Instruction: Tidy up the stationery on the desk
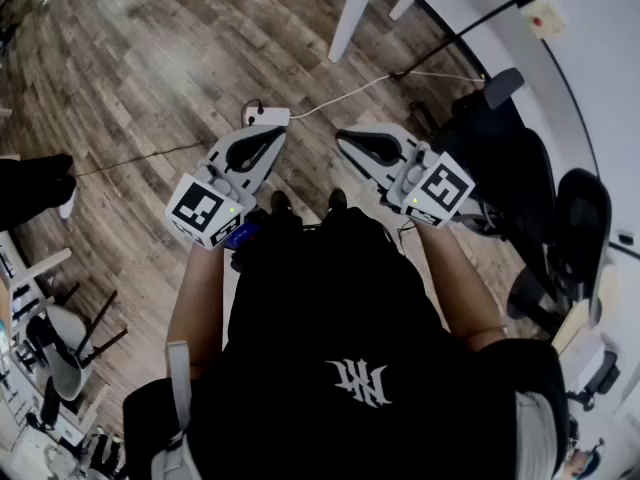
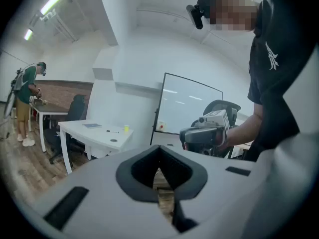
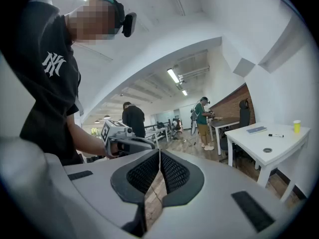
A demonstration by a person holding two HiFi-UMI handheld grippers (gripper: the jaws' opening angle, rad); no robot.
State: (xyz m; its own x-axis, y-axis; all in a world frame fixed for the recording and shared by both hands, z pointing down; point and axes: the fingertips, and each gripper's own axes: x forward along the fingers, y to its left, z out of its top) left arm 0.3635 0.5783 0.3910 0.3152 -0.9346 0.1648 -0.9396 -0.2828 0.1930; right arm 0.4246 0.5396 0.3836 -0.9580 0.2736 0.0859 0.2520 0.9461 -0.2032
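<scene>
A white desk [image 2: 84,132] stands across the room in the left gripper view, bearing a blue notebook [image 2: 91,126], a pen [image 2: 112,131] and a small yellow cup [image 2: 126,129]. The right gripper view shows the same desk [image 3: 256,146] with the notebook [image 3: 256,130], pen [image 3: 275,135] and cup [image 3: 297,126]. In the head view both grippers are held at waist height over wooden floor, far from the desk. My left gripper [image 1: 262,140] [image 2: 159,156] is shut and empty. My right gripper [image 1: 362,146] [image 3: 159,156] is shut too, with nothing in it.
A whiteboard [image 2: 189,106] stands behind the desk. Black office chairs [image 1: 510,168] sit at my right, white chair legs [image 1: 350,13] ahead, and a cable [image 1: 340,93] runs across the floor. Other people [image 2: 25,101] [image 3: 202,121] work at tables farther off.
</scene>
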